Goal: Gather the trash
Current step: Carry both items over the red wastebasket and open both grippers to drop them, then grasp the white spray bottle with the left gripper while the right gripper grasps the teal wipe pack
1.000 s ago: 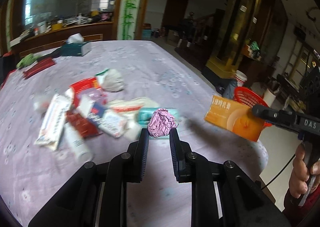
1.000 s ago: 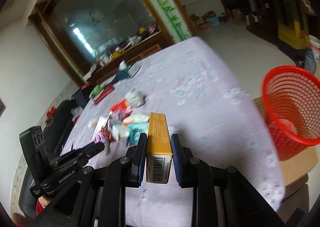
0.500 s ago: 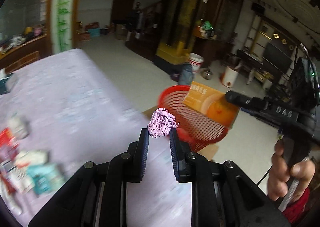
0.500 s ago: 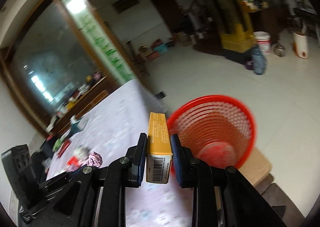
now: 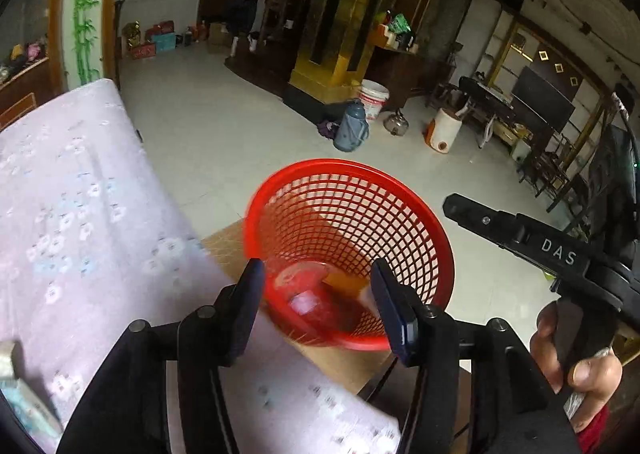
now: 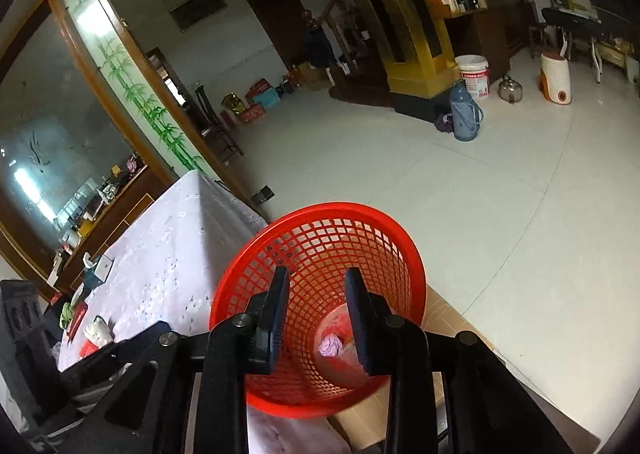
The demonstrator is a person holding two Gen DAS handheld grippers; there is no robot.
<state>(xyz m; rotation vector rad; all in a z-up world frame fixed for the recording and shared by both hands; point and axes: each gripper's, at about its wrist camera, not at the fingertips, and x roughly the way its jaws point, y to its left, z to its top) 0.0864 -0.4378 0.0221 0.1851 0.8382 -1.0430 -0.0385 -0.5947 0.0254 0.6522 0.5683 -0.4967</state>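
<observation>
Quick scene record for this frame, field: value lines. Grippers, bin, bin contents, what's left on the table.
left gripper: open, empty, over the bin
right gripper: open, empty, over the bin
bin: red mesh basket, upright on a cardboard box beside the table
bin contents: crumpled pink wrapper at the bottom; orange box, blurred
table: floral cloth; leftover trash at the far end
right hand: gripping the right gripper's handle

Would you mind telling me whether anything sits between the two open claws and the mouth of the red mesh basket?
Nothing visible does. The left claw and right claw both hang open directly above the red plastic mesh basket, whose mouth is uncovered; a crumpled pink wrapper already lies at its bottom.
</observation>
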